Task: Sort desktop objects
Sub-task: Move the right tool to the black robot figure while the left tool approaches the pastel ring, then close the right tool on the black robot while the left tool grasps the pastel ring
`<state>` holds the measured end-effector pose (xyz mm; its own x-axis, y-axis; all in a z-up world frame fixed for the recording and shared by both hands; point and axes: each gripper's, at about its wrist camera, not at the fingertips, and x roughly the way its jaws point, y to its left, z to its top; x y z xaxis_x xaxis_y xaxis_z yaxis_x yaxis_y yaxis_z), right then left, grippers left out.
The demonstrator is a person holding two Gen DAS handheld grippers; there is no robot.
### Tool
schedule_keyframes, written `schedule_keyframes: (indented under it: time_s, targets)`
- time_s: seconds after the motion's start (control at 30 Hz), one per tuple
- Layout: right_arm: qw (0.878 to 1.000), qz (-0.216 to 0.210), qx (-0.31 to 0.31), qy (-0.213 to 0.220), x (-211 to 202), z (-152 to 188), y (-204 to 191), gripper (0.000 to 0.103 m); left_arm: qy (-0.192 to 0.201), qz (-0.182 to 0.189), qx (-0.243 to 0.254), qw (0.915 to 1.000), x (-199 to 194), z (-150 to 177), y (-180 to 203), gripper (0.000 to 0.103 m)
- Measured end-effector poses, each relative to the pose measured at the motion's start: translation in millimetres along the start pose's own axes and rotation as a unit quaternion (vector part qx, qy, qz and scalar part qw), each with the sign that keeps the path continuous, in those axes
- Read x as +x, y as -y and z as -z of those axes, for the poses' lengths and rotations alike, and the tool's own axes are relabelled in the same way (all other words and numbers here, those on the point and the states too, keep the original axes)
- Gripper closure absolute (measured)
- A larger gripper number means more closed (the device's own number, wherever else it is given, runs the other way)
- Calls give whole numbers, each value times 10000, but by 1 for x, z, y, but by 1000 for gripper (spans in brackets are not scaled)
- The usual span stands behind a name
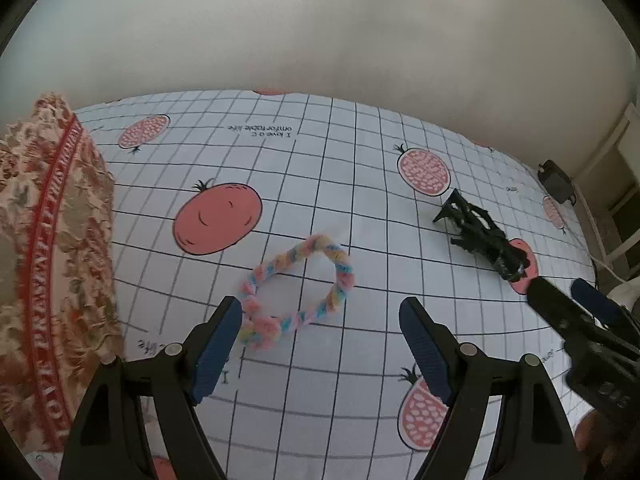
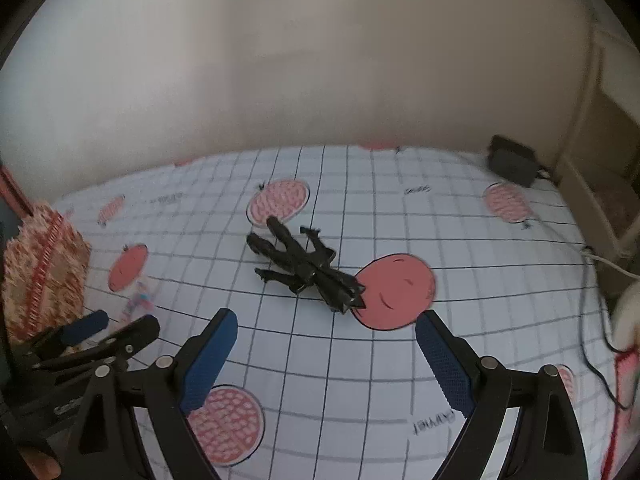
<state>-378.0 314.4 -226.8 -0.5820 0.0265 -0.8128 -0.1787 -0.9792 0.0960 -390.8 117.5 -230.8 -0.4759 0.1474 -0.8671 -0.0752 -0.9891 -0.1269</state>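
Note:
A pastel braided loop (image 1: 298,290) lies on the grid tablecloth (image 1: 360,200). My left gripper (image 1: 320,312) is open, low over the cloth, with its left pad touching or almost touching the loop's near-left end. A black claw hair clip (image 1: 478,236) lies to the right on the cloth; in the right wrist view the clip (image 2: 306,266) lies ahead beside a red fruit print. My right gripper (image 2: 326,328) is open and empty, just short of the clip. The loop (image 2: 140,298) shows blurred at left.
A red-patterned woven cloth (image 1: 52,264) covers the table's left side. A black power adapter (image 2: 512,160) with a cable sits at the far right corner. A wall runs behind the table. Each gripper shows at the edge of the other's view.

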Motion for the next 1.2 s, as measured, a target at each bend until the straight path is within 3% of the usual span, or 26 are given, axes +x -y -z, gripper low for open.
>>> schedule_keyframes:
  time_s: [0.2,0.6,0.93,1.2]
  targets:
    - [9989,103,-307,-337,36,-3,-2,10,44,-13,43,10000,14,3,0,21]
    - [9937,320,-999,-390,62,-10,-24,10,223,-123,114,9996,21,6,-9,23]
    - [9968,163,-711,-331,69,-15,-23,12,349,-333,273,9985,21,8,-10,34]
    - [9976,174,-655,-147,63,-14,-28,36,419,-456,441,9971,23,9,-7,41]
